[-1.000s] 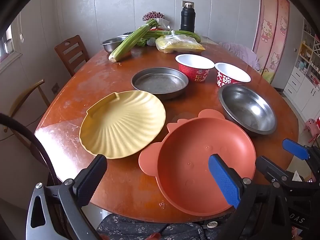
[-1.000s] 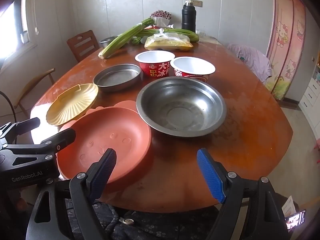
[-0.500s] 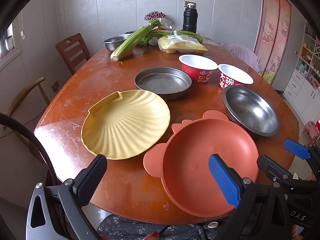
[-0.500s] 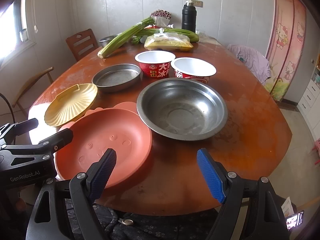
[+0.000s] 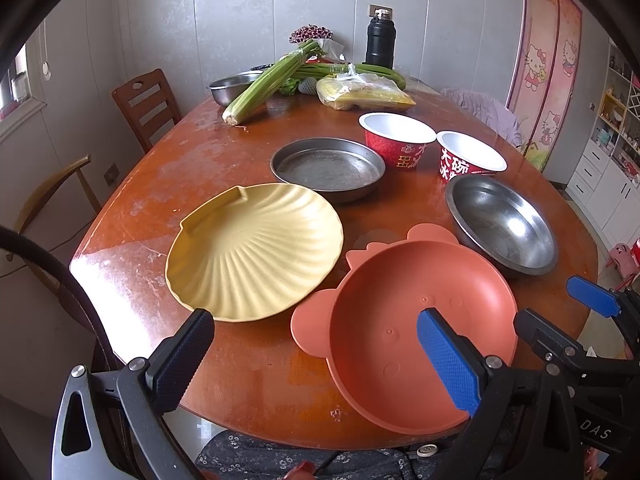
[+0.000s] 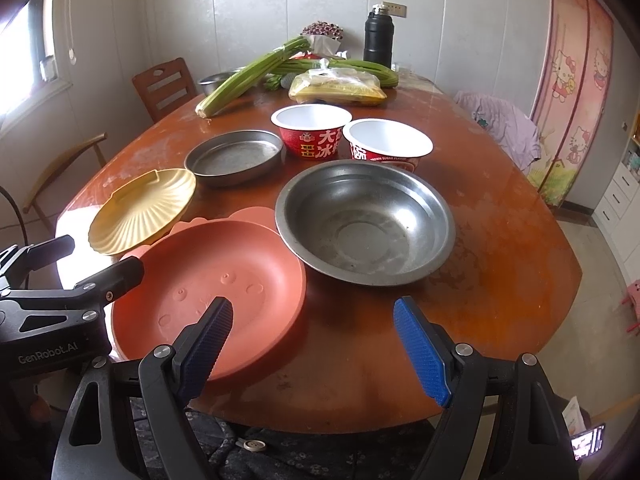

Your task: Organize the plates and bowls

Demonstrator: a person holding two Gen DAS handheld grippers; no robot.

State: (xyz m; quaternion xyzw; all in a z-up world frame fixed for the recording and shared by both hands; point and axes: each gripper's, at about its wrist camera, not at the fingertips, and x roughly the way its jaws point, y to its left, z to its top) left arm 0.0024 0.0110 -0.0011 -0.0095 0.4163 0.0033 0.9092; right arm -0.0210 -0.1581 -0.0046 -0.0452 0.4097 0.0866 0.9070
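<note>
Left wrist view: left gripper [image 5: 316, 360] hangs with fingers wide apart over the near table edge; empty orange plate [image 5: 404, 320] overhangs that edge and could tip if pressed.

Right wrist view: right gripper [image 6: 328, 344], also spread, faces the empty steel bowl [image 6: 366, 222] just right of the plate.

On orange-brown table [image 6: 500, 240]: one yellow shell plate [image 6: 140, 212], one orange eared plate [image 6: 224, 284], one flat steel pan [image 6: 236, 156], two steel bowls – near one [image 6: 364, 220], far one [image 5: 230, 88] behind celery; two red paper cups [image 6: 312, 130] [image 6: 386, 146]; one black flask [image 6: 378, 42].
</note>
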